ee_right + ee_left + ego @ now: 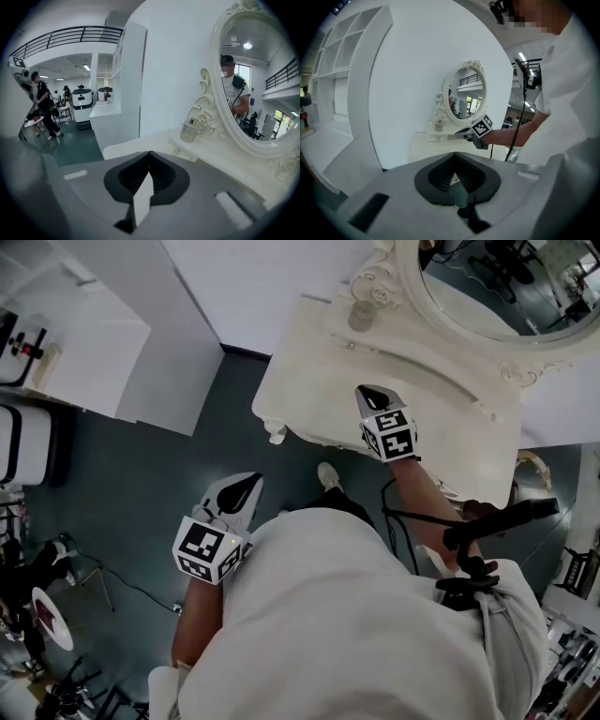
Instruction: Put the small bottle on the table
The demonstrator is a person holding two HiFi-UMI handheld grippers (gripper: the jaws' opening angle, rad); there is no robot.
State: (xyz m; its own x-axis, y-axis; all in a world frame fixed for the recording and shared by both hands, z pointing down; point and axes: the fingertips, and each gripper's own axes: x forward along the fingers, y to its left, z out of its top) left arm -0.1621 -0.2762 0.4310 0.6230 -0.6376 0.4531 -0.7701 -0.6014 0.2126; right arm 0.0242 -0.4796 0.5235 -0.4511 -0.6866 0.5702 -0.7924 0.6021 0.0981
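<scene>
As held low at the person's left side, left gripper (242,491): jaws together, nothing between them, over dark floor (141,474), short of the table's near edge.

Ahead of it and to its right, right gripper (373,397): jaws likewise closed, with nothing in them. Its marker cube sits behind them, and the person's arm reaches out over the cream table (309,362).

Directly beneath and in front of the right gripper: bare tabletop, pale and glossy.

Further ahead of the right gripper, slightly to its right: small bottle (189,131), clear glass, upright on the table at the foot of the mirror's scrolled frame. It is well apart from both sets of jaws. From the left gripper, the same bottle stands far ahead, past the near table edge and left of the right gripper.

Just behind the bottle: oval mirror (243,79) in an ornate white frame, with the person reflected in the glass.

Beyond, to the left of the right gripper: white wall and tall white shelving (126,70).

Farthest off, left again: open hall with several people (42,103) standing.
</scene>
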